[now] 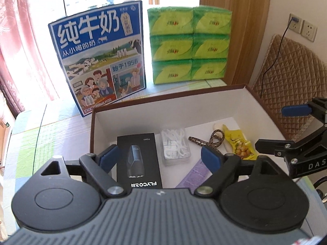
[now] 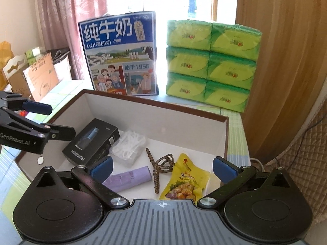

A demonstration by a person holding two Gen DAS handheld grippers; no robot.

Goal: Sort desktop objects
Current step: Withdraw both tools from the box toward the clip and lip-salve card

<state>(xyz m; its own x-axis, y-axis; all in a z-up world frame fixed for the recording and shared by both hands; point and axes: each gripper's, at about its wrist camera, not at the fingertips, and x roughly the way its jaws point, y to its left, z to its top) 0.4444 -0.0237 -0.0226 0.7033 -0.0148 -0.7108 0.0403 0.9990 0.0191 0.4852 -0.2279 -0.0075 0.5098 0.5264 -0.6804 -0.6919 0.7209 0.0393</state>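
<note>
Both claws hang spread and empty over the near rim of the box (image 2: 155, 104): the left claw (image 1: 160, 158) above its left half, the right claw (image 2: 163, 168) above its right half. Everything to be sorted appears already to lie on the box's white floor, so the main risk, as I judge it, is disturbance rather than a missed grasp. Nearest the right claw lie one purple tube (image 2: 128, 178) and one yellow snack packet (image 2: 184, 181); the tube is round and would likely roll if nudged, and the slick packet could slip from a shallow pinch. Between them sits one braided brown hair clip (image 2: 161, 164), whose open loops might snag a fingertip and drag its neighbours along. Further in are one clear case of floss picks (image 2: 128, 146) and one black shaver box (image 1: 139, 160), lying close together, so a wide claw reaching for either could shove the other. One pale object beside the packet is too hidden to name. With both claws over one box, they might also collide. Beyond the box, on the surface (image 1: 51, 126), stand one blue milk carton (image 1: 100, 57) and one pack of six green tissue bundles (image 1: 190, 45), upright and easily toppled by a careless swing.
</note>
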